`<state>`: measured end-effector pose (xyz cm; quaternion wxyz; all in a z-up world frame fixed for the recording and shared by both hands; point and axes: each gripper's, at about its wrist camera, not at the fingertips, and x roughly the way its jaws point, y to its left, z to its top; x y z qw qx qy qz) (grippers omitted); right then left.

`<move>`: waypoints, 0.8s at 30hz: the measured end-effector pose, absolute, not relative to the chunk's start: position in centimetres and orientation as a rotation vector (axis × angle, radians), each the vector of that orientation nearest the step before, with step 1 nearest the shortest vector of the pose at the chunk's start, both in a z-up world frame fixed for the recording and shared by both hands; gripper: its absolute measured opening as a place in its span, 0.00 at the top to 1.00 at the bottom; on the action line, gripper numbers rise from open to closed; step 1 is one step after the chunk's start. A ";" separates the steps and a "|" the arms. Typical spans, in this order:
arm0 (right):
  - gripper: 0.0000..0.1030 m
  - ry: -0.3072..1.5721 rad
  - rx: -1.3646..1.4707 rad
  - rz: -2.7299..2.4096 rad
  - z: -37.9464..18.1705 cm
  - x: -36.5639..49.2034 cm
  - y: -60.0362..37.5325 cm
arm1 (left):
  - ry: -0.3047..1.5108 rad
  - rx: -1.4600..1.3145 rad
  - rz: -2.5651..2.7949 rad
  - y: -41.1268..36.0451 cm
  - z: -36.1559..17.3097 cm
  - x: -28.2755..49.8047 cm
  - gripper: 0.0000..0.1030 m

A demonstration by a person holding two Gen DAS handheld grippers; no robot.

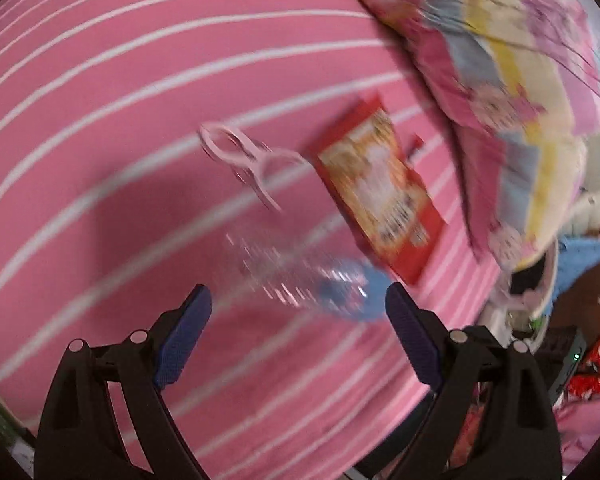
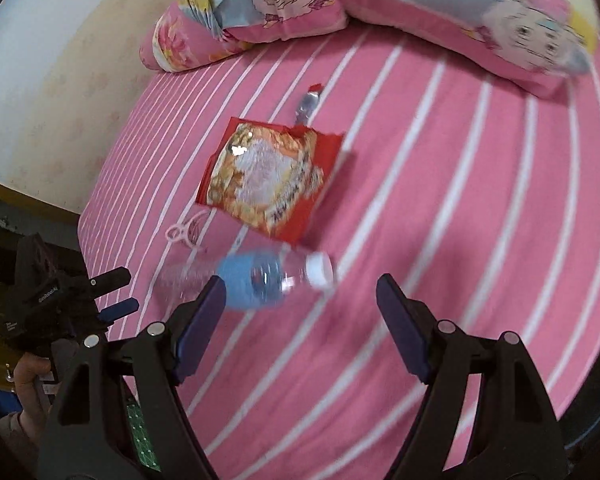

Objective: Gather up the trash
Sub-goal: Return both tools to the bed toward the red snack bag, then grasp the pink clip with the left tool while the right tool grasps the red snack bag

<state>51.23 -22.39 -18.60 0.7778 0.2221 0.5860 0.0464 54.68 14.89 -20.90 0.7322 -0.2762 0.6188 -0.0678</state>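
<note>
a: left gripper?
b: spread wide, holding nothing. blue pads on either side of a clear plastic bottle, well above it, not touching.

a: right gripper?
b: also wide and empty. hanging over the same bottle, lying flat on the bed sheet; blue label in the middle, white cap toward the right of that view.

a: further out?
b: just past the bottle, a red snack bag, flat on the sheet, torn along the top. beside it a pale pink clothes peg, close to the bottle's base. beyond the bag, a small silver wrapper with a red tip.

a: and the edges?
b: pink sheet with white stripes everywhere underneath. cartoon pillows along the far side, a rolled flowered one near the wall. at lower left of the right view, the other gripper and a hand gripping its handle.
</note>
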 end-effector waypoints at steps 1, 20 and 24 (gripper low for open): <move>0.25 1.269 0.484 0.106 -18.9 51.7 -22.4 | 1.369 -0.598 -0.131 15.2 -21.6 55.6 0.17; 0.28 1.341 0.606 0.134 -28.1 61.0 -21.0 | 1.634 -0.583 0.231 16.4 -30.9 66.2 0.17; 0.33 1.349 0.618 0.138 -29.1 61.9 -20.6 | 1.648 -0.604 0.334 16.3 -31.1 66.9 0.18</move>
